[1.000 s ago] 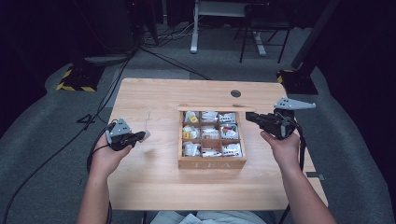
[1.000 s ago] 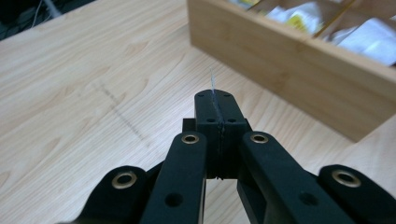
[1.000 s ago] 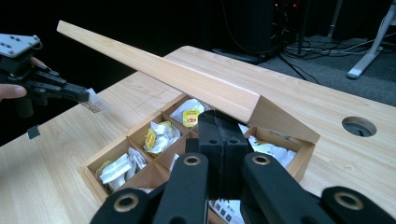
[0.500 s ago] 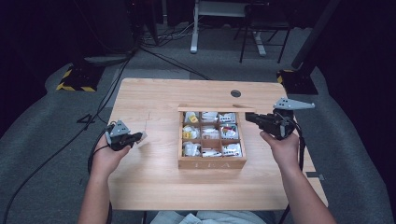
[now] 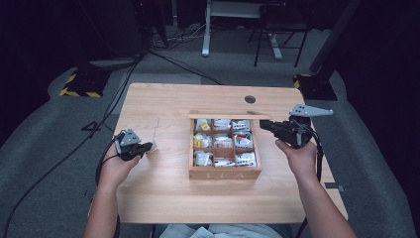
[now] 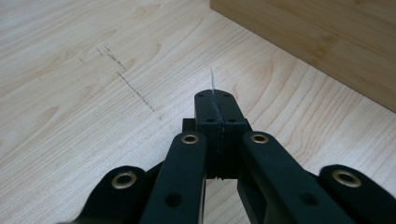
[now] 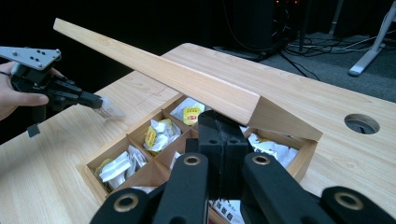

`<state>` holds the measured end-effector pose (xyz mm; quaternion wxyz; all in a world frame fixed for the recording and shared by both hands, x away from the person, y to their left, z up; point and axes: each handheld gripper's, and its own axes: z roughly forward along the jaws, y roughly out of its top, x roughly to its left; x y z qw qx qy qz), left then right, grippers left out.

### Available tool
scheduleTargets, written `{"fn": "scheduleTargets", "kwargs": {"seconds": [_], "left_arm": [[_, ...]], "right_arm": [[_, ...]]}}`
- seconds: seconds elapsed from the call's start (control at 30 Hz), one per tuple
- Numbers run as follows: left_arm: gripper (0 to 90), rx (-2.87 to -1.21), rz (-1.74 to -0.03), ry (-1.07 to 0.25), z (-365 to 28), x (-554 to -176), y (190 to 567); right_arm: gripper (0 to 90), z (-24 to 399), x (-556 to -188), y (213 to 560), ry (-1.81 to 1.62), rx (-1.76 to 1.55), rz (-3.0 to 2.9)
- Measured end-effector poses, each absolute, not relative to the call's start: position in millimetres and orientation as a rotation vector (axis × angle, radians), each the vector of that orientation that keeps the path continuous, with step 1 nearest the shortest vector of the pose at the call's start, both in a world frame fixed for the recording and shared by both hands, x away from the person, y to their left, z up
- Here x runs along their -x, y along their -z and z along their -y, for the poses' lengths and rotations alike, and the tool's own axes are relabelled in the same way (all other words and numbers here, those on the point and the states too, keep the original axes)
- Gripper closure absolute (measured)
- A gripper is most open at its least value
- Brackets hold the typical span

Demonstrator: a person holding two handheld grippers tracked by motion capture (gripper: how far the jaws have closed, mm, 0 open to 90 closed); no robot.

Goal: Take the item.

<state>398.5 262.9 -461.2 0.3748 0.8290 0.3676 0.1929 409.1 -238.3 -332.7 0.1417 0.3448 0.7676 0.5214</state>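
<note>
The left gripper (image 5: 144, 148), jaws clenched on a thin clear tea-bag sachet (image 5: 152, 147), hovers over the table (image 5: 163, 193) well left of the wooden tea box (image 5: 225, 173); so slight a pinch could let it slip. The box front reads "TEA". The right gripper (image 5: 262, 124), jaws pressed together, props the lid (image 7: 187, 81), which might drop.

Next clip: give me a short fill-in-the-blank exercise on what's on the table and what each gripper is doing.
1. The wooden tea box is divided into ____ compartments.
2. The left gripper pinches a thin ____ between its fingers.
3. The box's lid stands ____, tilted up over the compartments.
4. The right gripper sits at the box's ____ side in the high view.

Missing words: nine; packet; open; right
</note>
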Motion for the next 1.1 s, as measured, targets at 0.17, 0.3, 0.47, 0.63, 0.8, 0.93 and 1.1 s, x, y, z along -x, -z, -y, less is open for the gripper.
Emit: {"fn": "scheduleTargets", "kwargs": {"seconds": [0.17, 0.3, 0.47, 0.63, 0.8, 0.93, 1.1], "left_arm": [[90.0, -2.134, -0.945, -0.480, -261, -399, 464], [89.5, -2.143, -0.945, -0.452, -259, -400, 466], [83.6, -2.140, -0.954, -0.401, -255, -401, 468], [57.8, -2.089, -0.991, -0.398, -250, -401, 466], [48.7, -2.074, -0.982, -0.390, -245, -396, 457], [44.9, -2.058, -0.968, -0.396, -240, -387, 447], [41.1, -2.074, -0.914, -0.411, -233, -375, 438]], "right_arm": [[89.6, 238, -409, 333, -1.502, -0.995, -2.216], [89.6, 238, -409, 333, -1.506, -0.994, -2.216], [89.6, 238, -409, 334, -1.501, -0.995, -2.219], [89.6, 237, -409, 334, -1.501, -0.993, -2.220], [89.5, 238, -409, 334, -1.503, -0.993, -2.223], [89.5, 238, -409, 334, -1.502, -0.994, -2.226], [89.5, 238, -409, 334, -1.500, -0.996, -2.228]]}}
